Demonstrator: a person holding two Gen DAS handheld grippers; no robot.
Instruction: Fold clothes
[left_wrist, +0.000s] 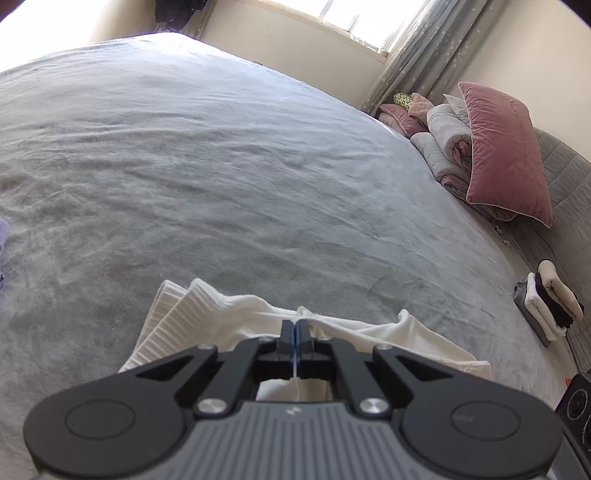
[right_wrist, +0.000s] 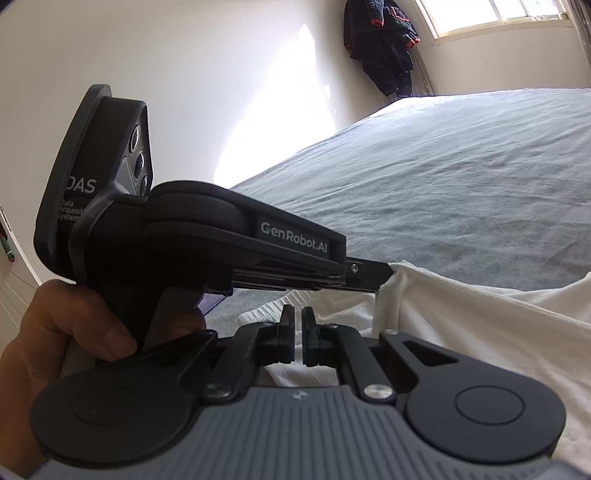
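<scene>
Now the white garment (left_wrist: 207, 317) lies on the grey bed (left_wrist: 221, 166), at the near edge, directly under and in front of both tongs. The left tongs (left_wrist: 295, 326) are closed tight on a raised fold of the white cloth, with a thin layer of it pinched between the pads. In the right wrist view the same left tongs (right_wrist: 384, 277) come in from the left side and the cloth hangs from their tip like a small tent. The right tongs (right_wrist: 298, 325) are narrow, with only a thin gap; white cloth lies below and behind them, but I cannot tell if they pinch any of it.

The garment stretches from the left tongs toward the right side of the right wrist view, so I judge its long axis runs across, roughly from one hand (right_wrist: 74, 332) to the other. The ribbed hem (left_wrist: 173, 314) lies on the left of the left tongs. The left tongs are the nearer to the held edge, so the coming fold probably depends on carrying this edge over the part that lies flat
</scene>
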